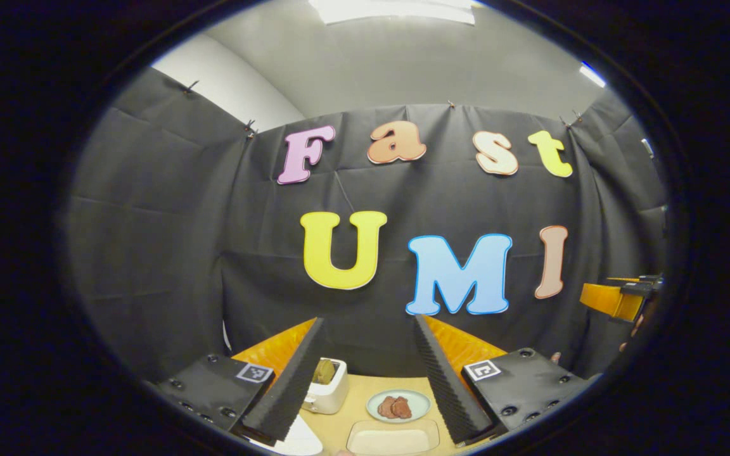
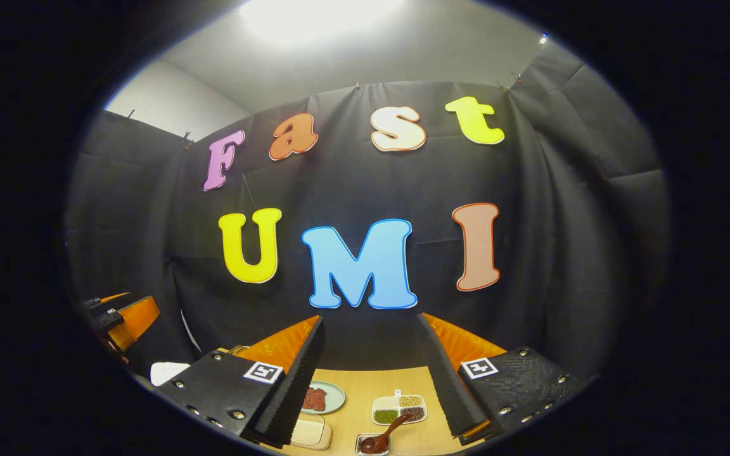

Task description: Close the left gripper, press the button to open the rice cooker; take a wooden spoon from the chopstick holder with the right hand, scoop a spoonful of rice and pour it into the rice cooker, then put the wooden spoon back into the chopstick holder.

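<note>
Both claws, left (image 1: 368,380) and right (image 2: 370,383), spread, ridged wedge fingers above smooth wooden table (image 2: 352,396).

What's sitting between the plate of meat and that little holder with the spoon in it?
In the right gripper view, a divided dish of grains lies between the meat plate and the spoon in its holder; bare table surrounds it.

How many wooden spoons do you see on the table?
1. The spoon lies near the table's front edge in the right gripper view, bowl in a small tray, handle toward the divided dish. Others may be hidden.
</note>
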Demonstrator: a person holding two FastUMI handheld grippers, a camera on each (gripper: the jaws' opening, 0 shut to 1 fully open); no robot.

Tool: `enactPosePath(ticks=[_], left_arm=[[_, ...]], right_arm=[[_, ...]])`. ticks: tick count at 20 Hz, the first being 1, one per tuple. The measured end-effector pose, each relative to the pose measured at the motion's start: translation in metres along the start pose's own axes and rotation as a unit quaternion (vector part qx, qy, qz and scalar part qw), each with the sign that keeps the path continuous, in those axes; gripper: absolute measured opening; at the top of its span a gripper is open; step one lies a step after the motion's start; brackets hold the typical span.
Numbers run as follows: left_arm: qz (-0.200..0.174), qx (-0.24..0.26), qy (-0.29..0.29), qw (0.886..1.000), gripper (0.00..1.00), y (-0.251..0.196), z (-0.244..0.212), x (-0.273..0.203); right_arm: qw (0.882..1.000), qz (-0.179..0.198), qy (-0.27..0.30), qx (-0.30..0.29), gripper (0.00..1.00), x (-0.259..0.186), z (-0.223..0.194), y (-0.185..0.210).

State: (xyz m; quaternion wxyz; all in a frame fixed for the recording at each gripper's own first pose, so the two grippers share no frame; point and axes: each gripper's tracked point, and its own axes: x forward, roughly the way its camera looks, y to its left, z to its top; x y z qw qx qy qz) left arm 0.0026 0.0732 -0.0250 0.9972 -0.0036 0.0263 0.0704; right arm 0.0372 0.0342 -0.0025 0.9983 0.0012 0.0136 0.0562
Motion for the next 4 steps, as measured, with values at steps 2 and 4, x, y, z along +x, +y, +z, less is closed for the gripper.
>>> enactPosePath(ticks=[2,4], left_arm=[[-0.004,0.002,-0.001,1.0,0.94,-0.0047,0.0024,-0.0036],[-0.004,0.003,-0.003,1.0,0.98,-0.0051,0.0041,-0.0076]], right_arm=[[1.0,0.002,0.001,0.003,0.87,0.0023,-0.0004,-0.0006],[1.0,0.002,0.004,0.007,0.87,0.0011,-0.0026,-0.003]])
